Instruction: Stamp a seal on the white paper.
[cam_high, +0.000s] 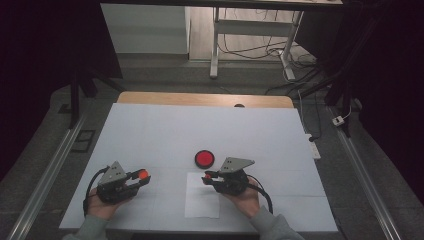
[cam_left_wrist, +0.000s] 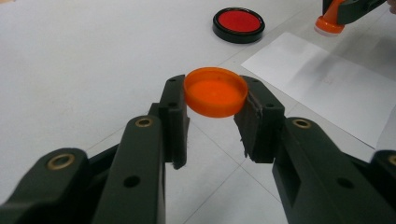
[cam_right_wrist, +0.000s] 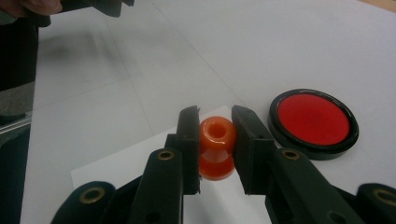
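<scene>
Left gripper (cam_left_wrist: 215, 116) clenched on a round orange plastic cap (cam_left_wrist: 215, 91), pads pressing its rim from both sides, hollow side up, held clear of the white table (cam_high: 150, 135). Right gripper (cam_right_wrist: 215, 149) clenched on a small orange plastic stamp with a waisted handle (cam_right_wrist: 216, 144), pinched at the narrow neck, its base hanging just over the near corner of the white sheet of paper (cam_high: 202, 200).

Taking the round red ink pad in its black case (cam_high: 204, 158) as landmark: stamp just beside it on the person's side, paper directly below it toward the person, cap well apart to its left in the high view.

Probably light and stiff, both pieces, hard moulded plastic with a glossy, likely slippery skin. Cap thin-walled, so liable to flex or pop out under a hard squeeze across the rim; gentle pressure across the full width looks safest. Stamp best gripped where now held, at the waist, where the flare above and below ought to stop slipping. Inked face presumably soft, better left untouched.
</scene>
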